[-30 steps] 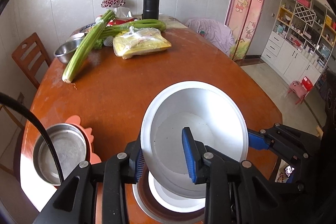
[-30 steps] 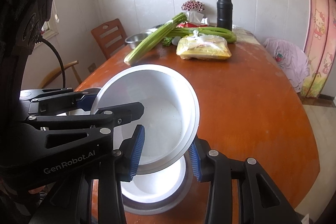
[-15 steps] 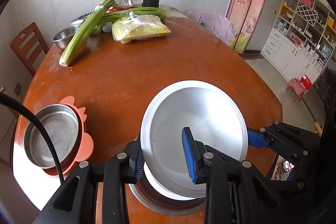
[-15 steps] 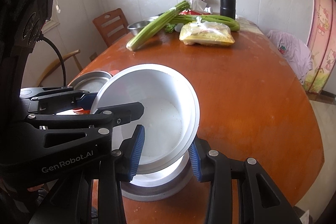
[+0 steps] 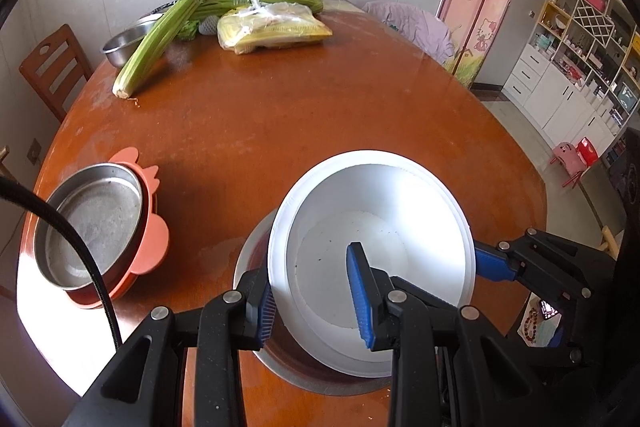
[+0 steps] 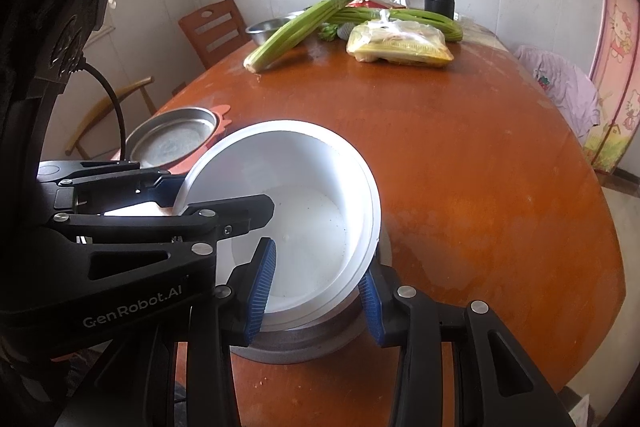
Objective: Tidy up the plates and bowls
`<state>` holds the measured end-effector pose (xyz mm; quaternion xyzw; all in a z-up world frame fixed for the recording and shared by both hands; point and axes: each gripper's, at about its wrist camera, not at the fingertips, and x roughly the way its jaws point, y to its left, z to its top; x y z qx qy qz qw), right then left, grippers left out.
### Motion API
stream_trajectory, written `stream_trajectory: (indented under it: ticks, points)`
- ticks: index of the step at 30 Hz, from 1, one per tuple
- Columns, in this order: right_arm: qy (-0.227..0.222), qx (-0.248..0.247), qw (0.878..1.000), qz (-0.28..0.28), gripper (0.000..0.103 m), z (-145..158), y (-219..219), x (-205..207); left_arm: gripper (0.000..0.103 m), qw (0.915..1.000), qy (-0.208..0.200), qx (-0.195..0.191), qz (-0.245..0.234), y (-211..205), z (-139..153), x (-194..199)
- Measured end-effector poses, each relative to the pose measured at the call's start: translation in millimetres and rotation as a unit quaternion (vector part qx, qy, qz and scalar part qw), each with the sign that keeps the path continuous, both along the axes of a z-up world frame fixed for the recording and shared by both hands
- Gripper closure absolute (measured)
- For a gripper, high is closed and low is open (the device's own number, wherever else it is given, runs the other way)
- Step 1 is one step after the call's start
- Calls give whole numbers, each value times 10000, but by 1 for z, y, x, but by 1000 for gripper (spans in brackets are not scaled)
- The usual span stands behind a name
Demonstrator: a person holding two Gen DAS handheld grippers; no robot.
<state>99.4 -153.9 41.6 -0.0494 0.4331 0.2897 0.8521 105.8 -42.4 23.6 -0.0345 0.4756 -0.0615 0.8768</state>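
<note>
Lowered since a second ago, the white bowl (image 5: 372, 259) now sits tilted over the grey dish (image 6: 304, 343), probably touching it; its underside is hidden. Left gripper (image 5: 316, 301) and right gripper (image 6: 318, 285) each pinch its rim on opposite sides.

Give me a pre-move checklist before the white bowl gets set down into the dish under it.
1. Left tool clamps the white bowl rim: ok.
2. Right tool clamps the opposite rim: ok.
3. Bowl level: not ok, tilted.
4. Bowl above the grey dish: ok.
5. Bowl seated in the dish: cannot tell.
6. Steel pan on the orange plate clear of the bowl: ok.
</note>
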Motion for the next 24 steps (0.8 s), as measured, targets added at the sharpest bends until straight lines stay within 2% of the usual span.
stream_trajectory:
  ticks: [24]
  points:
    - [-76, -275, 9996, 27, 60, -8, 8, -6, 71, 9999, 121, -21, 39, 4, -12, -3]
